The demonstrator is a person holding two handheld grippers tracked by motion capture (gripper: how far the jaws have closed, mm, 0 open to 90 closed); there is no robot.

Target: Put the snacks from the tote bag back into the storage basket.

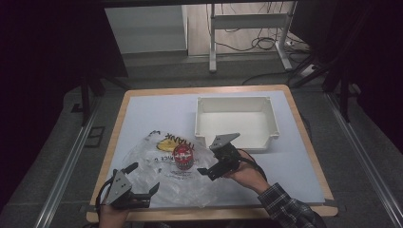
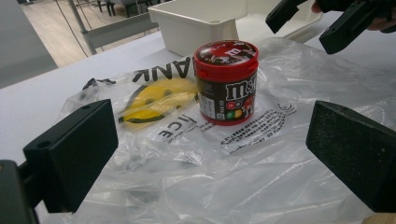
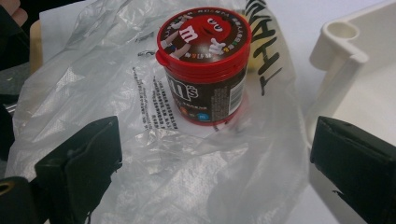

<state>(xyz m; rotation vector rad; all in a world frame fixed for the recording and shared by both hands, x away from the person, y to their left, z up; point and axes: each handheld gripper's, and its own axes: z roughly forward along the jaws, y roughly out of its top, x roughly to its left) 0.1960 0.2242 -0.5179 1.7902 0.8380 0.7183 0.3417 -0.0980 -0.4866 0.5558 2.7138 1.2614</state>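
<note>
High view: A candy tub (image 1: 183,158) with a red lid stands upright on a clear plastic bag (image 1: 161,166) spread flat over the white table (image 1: 294,156). From table centre the tub sits at about 7 o'clock. A white bin (image 1: 236,122) lies at 1 o'clock from the tub, near but apart. The right gripper (image 1: 219,156) hovers just beside the tub at its 3 o'clock, jaws spread and empty. The left gripper (image 1: 138,180) rests at the tub's 8 o'clock over the bag's near edge, jaws likewise parted with nothing between them.

Left gripper view: The tub shows straight ahead at 12 o'clock, well beyond the black pads (image 2: 74,149). Bag film lies crumpled between the pads and the tub. The other gripper hangs at 1 o'clock, above the bin's edge.

Right gripper view: The tub stands at 12 o'clock, close in, lid printed and flat. The bin's corner sits at 2 o'clock.

Assessment: The tub appears rigid, light to moderate in weight, with a smooth, likely slippery wall; not fragile. The soundest hold is across the cylindrical body below the lid's rim, which should stop slipping upward. The bag is soft, slick and will shift or ride up with the tub if pinched together with it. The bin wall limits approach from the far right side.
</note>
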